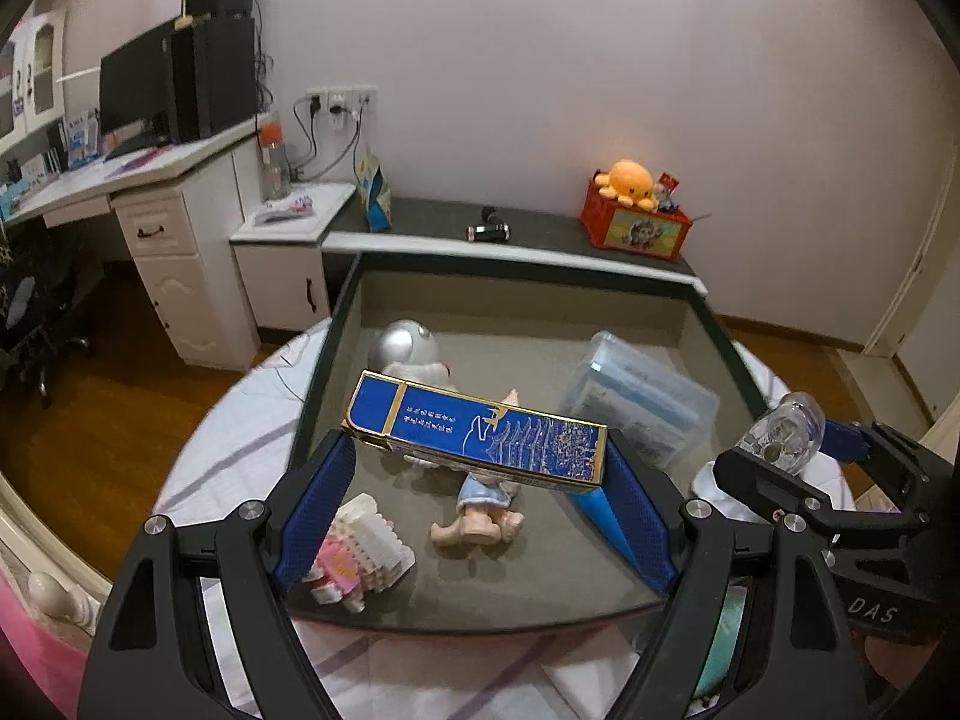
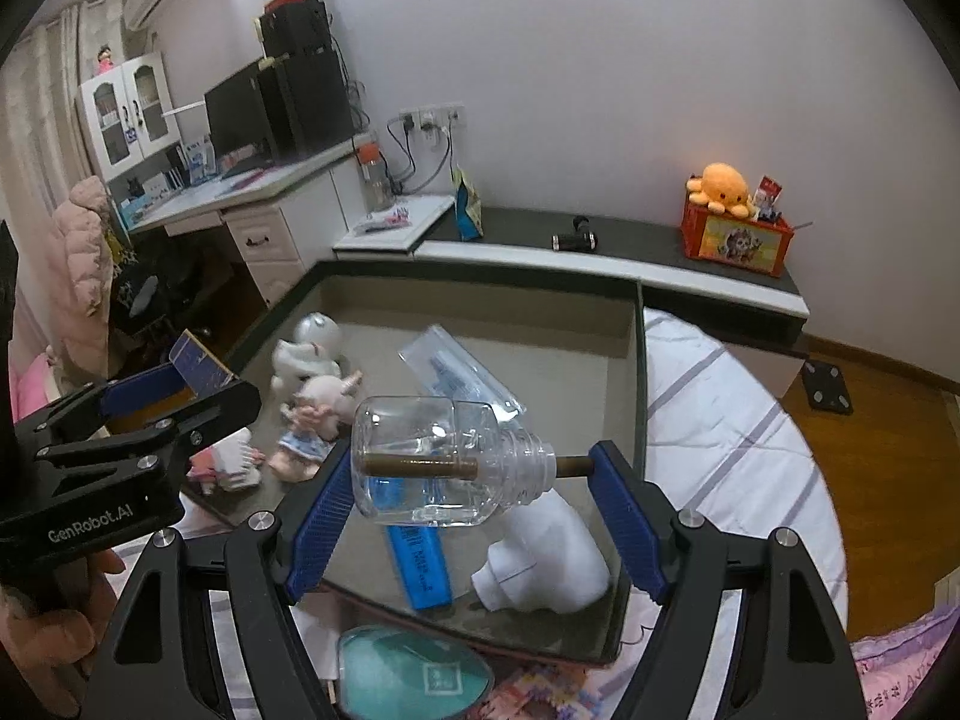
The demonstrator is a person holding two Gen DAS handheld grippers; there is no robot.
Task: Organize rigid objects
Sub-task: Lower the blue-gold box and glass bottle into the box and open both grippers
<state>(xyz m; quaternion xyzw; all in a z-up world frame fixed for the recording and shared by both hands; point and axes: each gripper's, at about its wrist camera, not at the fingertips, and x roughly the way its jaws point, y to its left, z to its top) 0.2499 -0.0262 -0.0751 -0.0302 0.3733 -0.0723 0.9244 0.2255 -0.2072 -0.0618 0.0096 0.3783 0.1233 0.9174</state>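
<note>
My left gripper (image 1: 480, 468) is shut on a blue and gold box (image 1: 474, 438), held crosswise between its blue pads above a grey tray (image 1: 522, 294). The right wrist view shows this gripper (image 2: 186, 387) and the box (image 2: 198, 363) at the left. My right gripper (image 2: 474, 468) is shut on a clear bottle (image 2: 432, 450) lying sideways, with a brown rod through its neck. One pad presses the bottle's base and the other the rod's end. In the left wrist view, the right gripper (image 1: 792, 450) and the bottle (image 1: 786, 420) hang over the tray's right rim.
The tray (image 2: 480, 282) holds a silver-headed plush (image 1: 408, 348), a doll (image 1: 480, 510), a pink and white block toy (image 1: 360, 546), a clear case (image 1: 642, 402), a flat blue box (image 2: 420, 558) and a white bottle (image 2: 540, 558). A teal item (image 2: 408, 672) lies on the striped sheet (image 2: 720, 420).
</note>
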